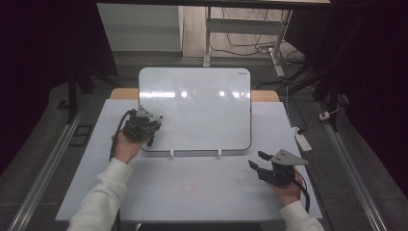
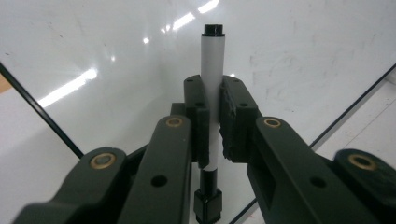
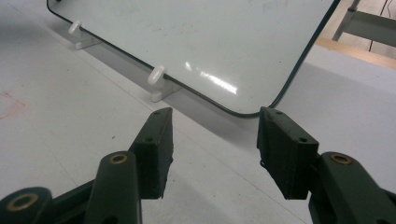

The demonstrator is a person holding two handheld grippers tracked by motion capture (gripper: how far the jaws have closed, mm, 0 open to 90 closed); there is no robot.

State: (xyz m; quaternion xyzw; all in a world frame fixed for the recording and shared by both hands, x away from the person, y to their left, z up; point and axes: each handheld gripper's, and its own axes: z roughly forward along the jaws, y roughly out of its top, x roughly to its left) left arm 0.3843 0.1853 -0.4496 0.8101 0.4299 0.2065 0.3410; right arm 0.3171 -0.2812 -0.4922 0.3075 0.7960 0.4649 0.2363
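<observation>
One marker point(image 2: 213, 79) clamped in left hand-held gripper point(image 2: 214, 116); right hand-held gripper point(image 3: 212, 149) open, one whiteboard point(image 1: 202, 110).

No readable text anywhere in my shots. Glossy white rectangular whiteboard point(image 1: 195, 108) has tiny dark mark at top right corner, probably brand logo, too small to read. Faint reddish smudge on pale grey table cover point(image 1: 192, 187), not legible.

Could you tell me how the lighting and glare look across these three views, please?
High view: dark surroundings, bright glare spots on the whiteboard. Left gripper view: streaky reflections on the board behind the marker, which looks sharp. Right gripper view: a glare patch near the board's lower corner, soft shadow under its edge.
</observation>
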